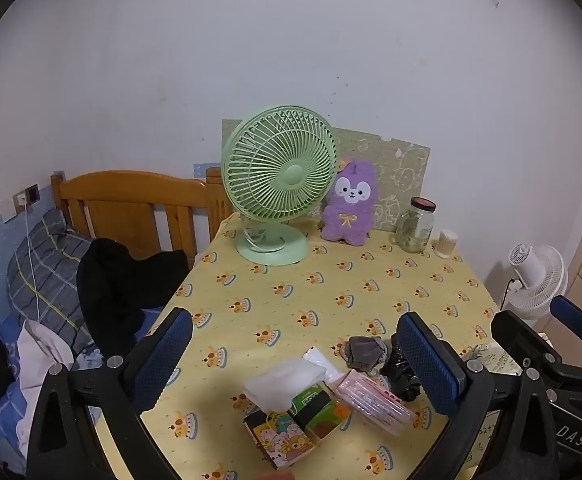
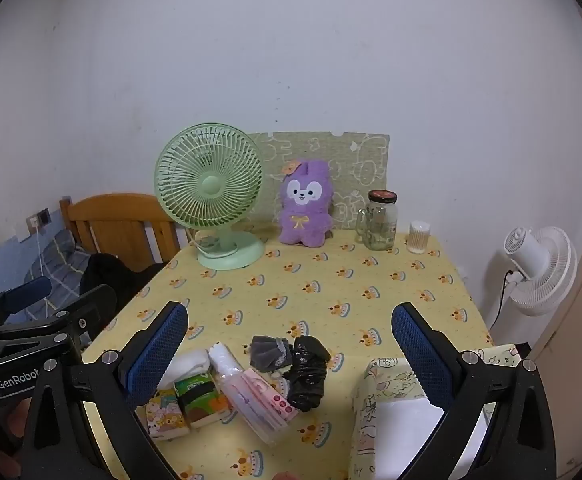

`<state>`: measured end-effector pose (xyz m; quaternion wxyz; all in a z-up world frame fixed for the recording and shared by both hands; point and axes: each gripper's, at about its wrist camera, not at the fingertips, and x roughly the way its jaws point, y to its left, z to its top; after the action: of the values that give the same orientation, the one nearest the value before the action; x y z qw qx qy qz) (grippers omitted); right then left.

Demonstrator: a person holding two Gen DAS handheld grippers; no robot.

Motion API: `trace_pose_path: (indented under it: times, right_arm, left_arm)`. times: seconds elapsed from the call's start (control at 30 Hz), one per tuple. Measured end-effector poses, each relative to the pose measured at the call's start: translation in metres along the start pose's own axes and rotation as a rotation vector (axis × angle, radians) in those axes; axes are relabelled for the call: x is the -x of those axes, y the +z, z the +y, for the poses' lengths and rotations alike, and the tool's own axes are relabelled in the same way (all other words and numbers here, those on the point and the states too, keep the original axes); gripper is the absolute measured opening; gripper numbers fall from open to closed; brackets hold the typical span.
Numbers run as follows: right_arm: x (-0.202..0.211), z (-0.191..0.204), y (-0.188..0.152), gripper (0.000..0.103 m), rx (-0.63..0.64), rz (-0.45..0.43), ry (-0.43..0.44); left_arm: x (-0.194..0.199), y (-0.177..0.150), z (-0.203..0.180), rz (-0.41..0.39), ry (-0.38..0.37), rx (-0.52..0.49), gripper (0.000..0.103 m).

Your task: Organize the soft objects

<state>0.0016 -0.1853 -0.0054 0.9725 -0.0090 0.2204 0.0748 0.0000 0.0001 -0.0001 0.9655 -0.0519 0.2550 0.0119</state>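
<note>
Pretty clearly someone's bedroom at home: wooden bed headboard [image 1: 131, 200] at 9 o'clock with a plaid pillow [image 1: 47, 268] and clothes dumped on it, a table under a yellow cartoon tablecloth [image 1: 331, 292], green desk fan [image 1: 279, 176] and purple plush [image 1: 351, 204] at 12.

Your left hand-held gripper [image 1: 297, 364] hovers with its blue pads wide apart and nothing between them, above the near edge of the counter [image 1: 331, 292] with its yellow patterned cloth. Below it you have a cluster: tissue packs [image 1: 291, 412], a pink packet [image 1: 375, 400], a grey fabric bundle [image 1: 365, 352] and a black crumpled bag [image 1: 401, 372] just beside it. At the far edge stand a green fan [image 1: 279, 176], a purple plush toy [image 1: 351, 204] and a glass jar [image 1: 417, 226].
</note>
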Motion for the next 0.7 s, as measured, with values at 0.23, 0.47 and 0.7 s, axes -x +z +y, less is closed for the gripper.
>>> trace_pose_path:
  times: [0.23, 0.47, 0.7]
  right_arm:
    - [0.001, 0.0009, -0.0005, 0.103, 0.004, 0.003, -0.005]
    - [0.0035, 0.0035, 0.0006, 0.103, -0.003, -0.001, 0.001]
    - [0.0034, 0.0033, -0.0001, 0.103, -0.003, 0.001, 0.002]
  left_arm:
    - [-0.0015, -0.0001, 0.0005, 0.002, -0.005, 0.0, 0.103]
    - [0.0052, 0.0007, 0.0036, -0.001, 0.001, -0.002, 0.103]
    - [0.0055, -0.0008, 0.0073, 0.005, 0.0, 0.001, 0.103]
